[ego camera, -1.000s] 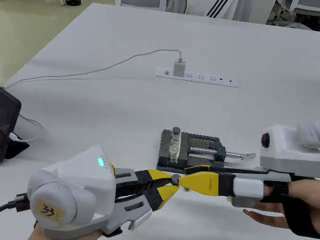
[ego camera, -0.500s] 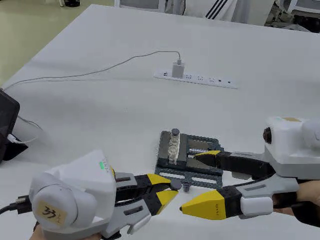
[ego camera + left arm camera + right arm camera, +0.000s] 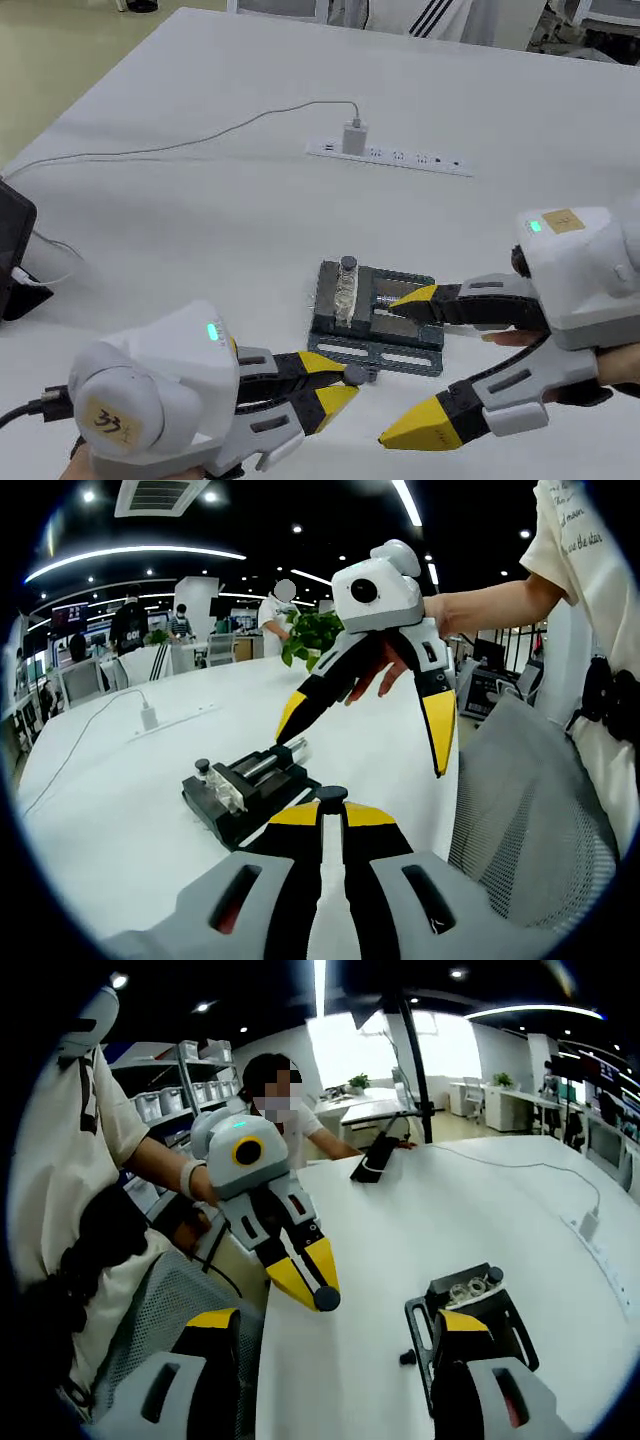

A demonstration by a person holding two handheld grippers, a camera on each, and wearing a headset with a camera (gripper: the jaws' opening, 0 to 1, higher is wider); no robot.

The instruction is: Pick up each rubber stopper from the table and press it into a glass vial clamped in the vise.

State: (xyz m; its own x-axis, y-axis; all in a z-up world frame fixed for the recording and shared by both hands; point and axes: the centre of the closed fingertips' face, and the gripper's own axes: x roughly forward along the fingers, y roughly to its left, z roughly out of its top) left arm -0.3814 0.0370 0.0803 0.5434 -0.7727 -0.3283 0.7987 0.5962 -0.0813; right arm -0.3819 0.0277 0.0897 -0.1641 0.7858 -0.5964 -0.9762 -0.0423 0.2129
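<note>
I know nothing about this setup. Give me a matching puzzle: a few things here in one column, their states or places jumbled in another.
Things:
1 left yellow-tipped gripper
2 right yellow-tipped gripper
3 clear glass vial
4 white power strip

States:
A clamped in the dark metal vise
B jaws spread wide
C holds a white charger
D shut on a dark round rubber stopper

Pairs: 1-D, 2-B, 3-A, 4-C.
</note>
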